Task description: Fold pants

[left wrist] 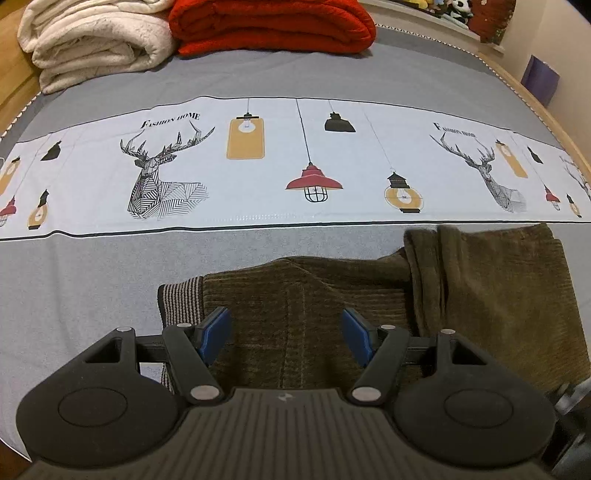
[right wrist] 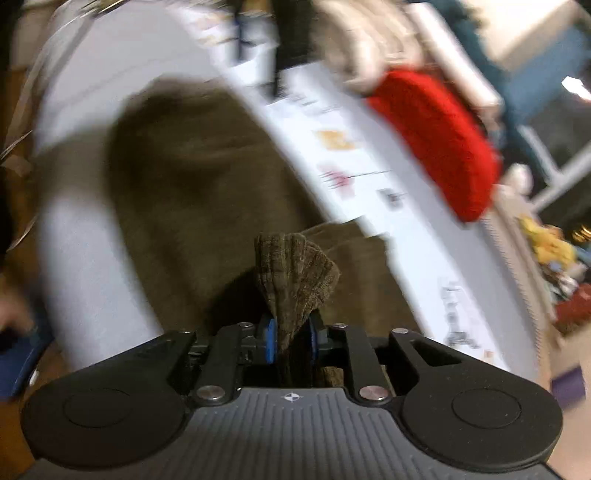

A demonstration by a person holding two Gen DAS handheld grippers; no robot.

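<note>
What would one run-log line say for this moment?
left gripper: open above pants | right gripper: pinching pants fold | step: folding

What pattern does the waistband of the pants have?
Thin dark and light stripes on the waistband, best seen from the left wrist.

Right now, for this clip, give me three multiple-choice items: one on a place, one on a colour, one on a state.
1. Where do the pants lie relative to the printed runner?
A. On it
B. Nearer the camera
C. Beyond it

2. What colour is the folded blanket beside the cream blanket?
A. Red
B. Blue
C. Green

3. What do the right gripper fingers do?
A. Stand empty
B. Pinch pants fabric
C. Hold a blanket

B: they lie below the runner's near edge.
A: plainly red.
B: bunched olive cloth sits between the fingers.
</note>
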